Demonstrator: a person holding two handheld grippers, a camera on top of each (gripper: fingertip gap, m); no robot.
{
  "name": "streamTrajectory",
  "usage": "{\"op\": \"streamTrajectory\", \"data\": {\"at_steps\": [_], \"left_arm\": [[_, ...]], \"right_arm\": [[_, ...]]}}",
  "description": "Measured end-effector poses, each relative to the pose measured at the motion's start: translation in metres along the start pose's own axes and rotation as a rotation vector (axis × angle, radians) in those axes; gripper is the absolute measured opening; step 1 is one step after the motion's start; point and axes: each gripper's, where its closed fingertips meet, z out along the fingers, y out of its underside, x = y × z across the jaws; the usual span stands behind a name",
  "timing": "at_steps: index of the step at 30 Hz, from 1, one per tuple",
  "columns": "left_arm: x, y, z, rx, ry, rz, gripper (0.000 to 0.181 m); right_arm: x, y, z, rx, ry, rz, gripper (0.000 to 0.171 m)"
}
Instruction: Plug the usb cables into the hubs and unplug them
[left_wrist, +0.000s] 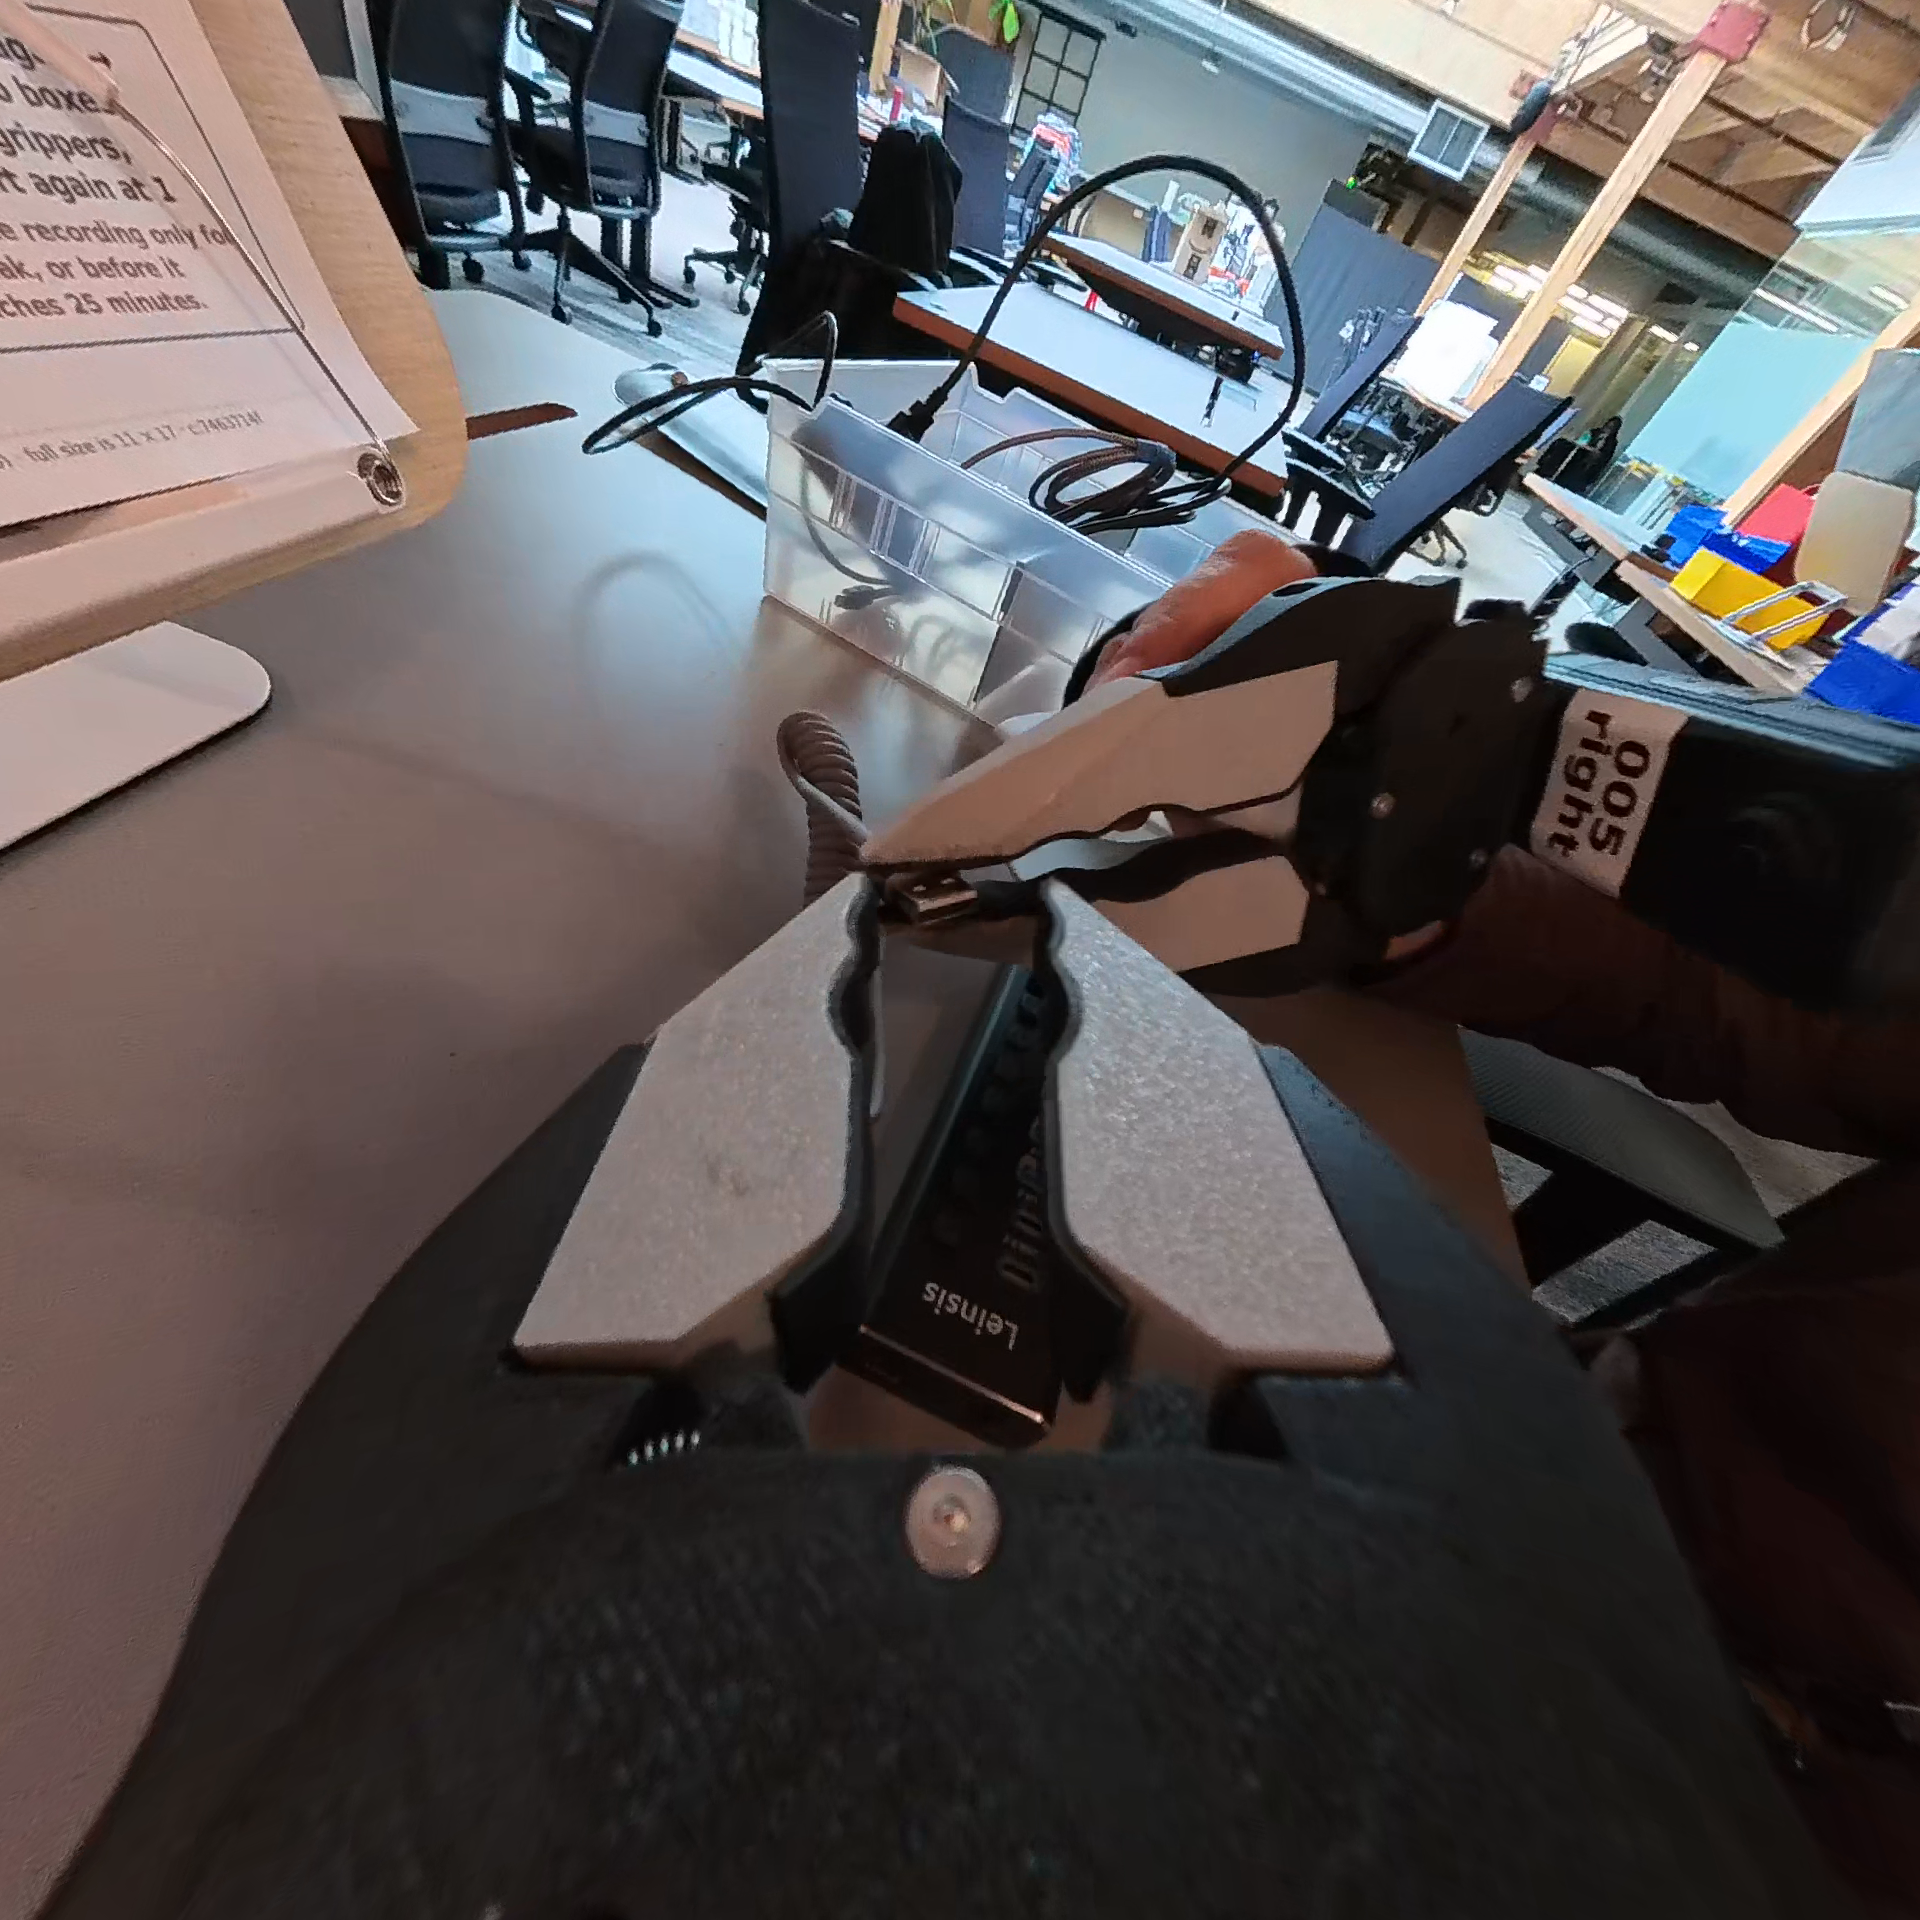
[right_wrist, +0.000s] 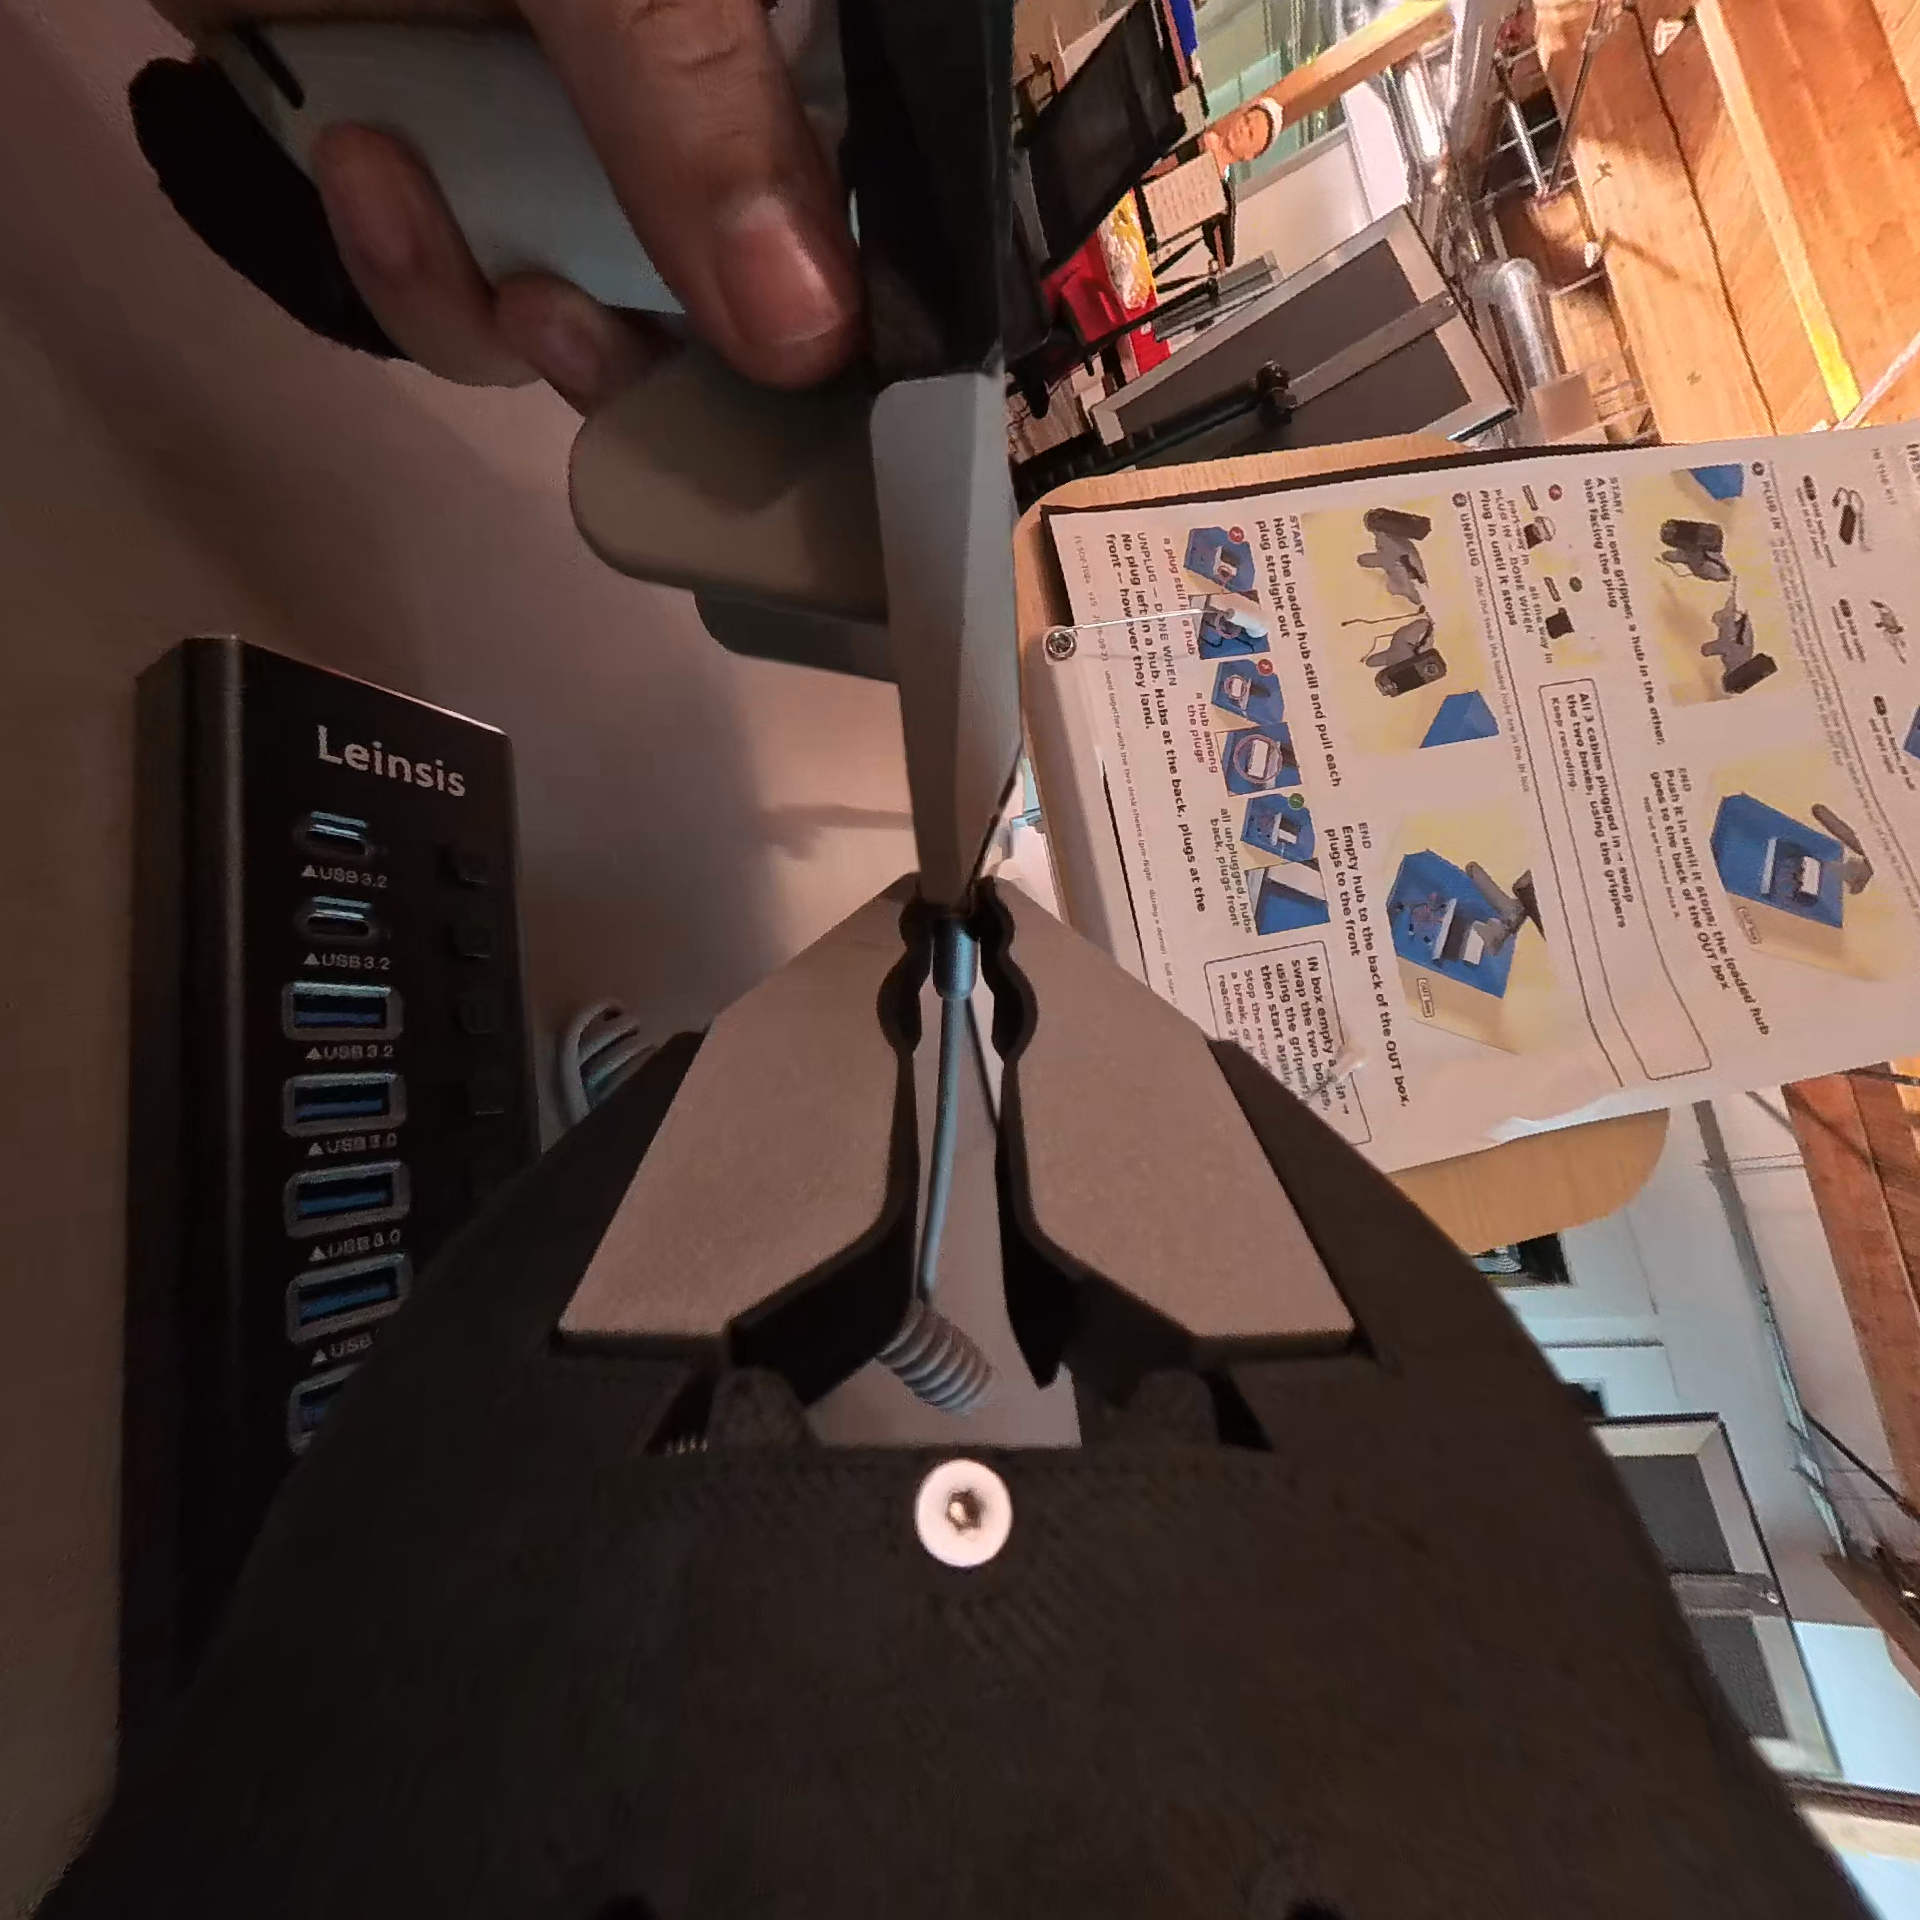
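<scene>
- In the left wrist view the black hub (left_wrist: 971, 1236) shows only as a narrow strip between the fingers; its ports read as a dark row and cannot be told apart there.
- The left hand-held gripper (left_wrist: 961, 914) is clamped on that hub, its fingers pressed against the long sides, the hub running lengthwise along them.
- The right hand-held gripper (left_wrist: 883, 857) comes in from the right, its fingers brought together on a metal USB plug (left_wrist: 930, 896) that sits right at the left gripper's fingertips.
- Whether the plug is seated in a port or only just touching the hub's end cannot be made out.
- A coiled grey cable (left_wrist: 826, 779) rises behind the plug; its far end is hidden.
- In the right wrist view the right hand-held gripper (right_wrist: 954, 925) pinches the plug's grey collar (right_wrist: 954, 956), and the coiled cable (right_wrist: 935, 1361) runs back between its fingers.
- That view shows a black hub's port face (right_wrist: 343, 1039) at the left, its lower ports cut off by the gripper body.
- A person's fingers (right_wrist: 748, 208) fill the top of that view, holding a pale object whose kind is unclear.
- A clear bin (left_wrist: 935, 551) holding dark cables (left_wrist: 1112, 478) stands farther back on the bench (left_wrist: 416, 831).
- A printed instruction sheet (right_wrist: 1455, 779) on a stand is cropped in both views.
</scene>
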Motion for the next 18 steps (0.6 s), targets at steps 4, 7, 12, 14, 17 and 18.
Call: {"op": "streamTrajectory", "data": {"at_steps": [4,7,12,14,17,18], "left_arm": [[-0.004,-0.006,-0.006,0.031,-0.003,-0.035,0.026],[-0.011,-0.005,-0.009,0.027,-0.040,-0.035,0.027],[-0.010,0.000,-0.005,0.002,-0.041,-0.019,0.029],[-0.010,0.003,-0.002,-0.018,-0.054,0.003,0.028],[-0.009,0.004,-0.001,-0.025,-0.057,0.014,0.026],[-0.009,0.004,-0.001,-0.025,-0.058,0.015,0.026]], "right_arm": [[0.002,0.003,0.000,-0.018,0.013,-0.018,0.005],[0.003,0.003,0.000,-0.020,0.016,-0.018,0.005],[0.002,0.003,0.000,-0.023,0.018,-0.026,0.005],[0.000,0.003,0.001,-0.028,0.011,-0.030,0.005],[-0.001,0.004,0.002,-0.040,0.015,-0.050,0.005],[-0.001,0.004,0.002,-0.042,0.018,-0.055,0.005]]}}
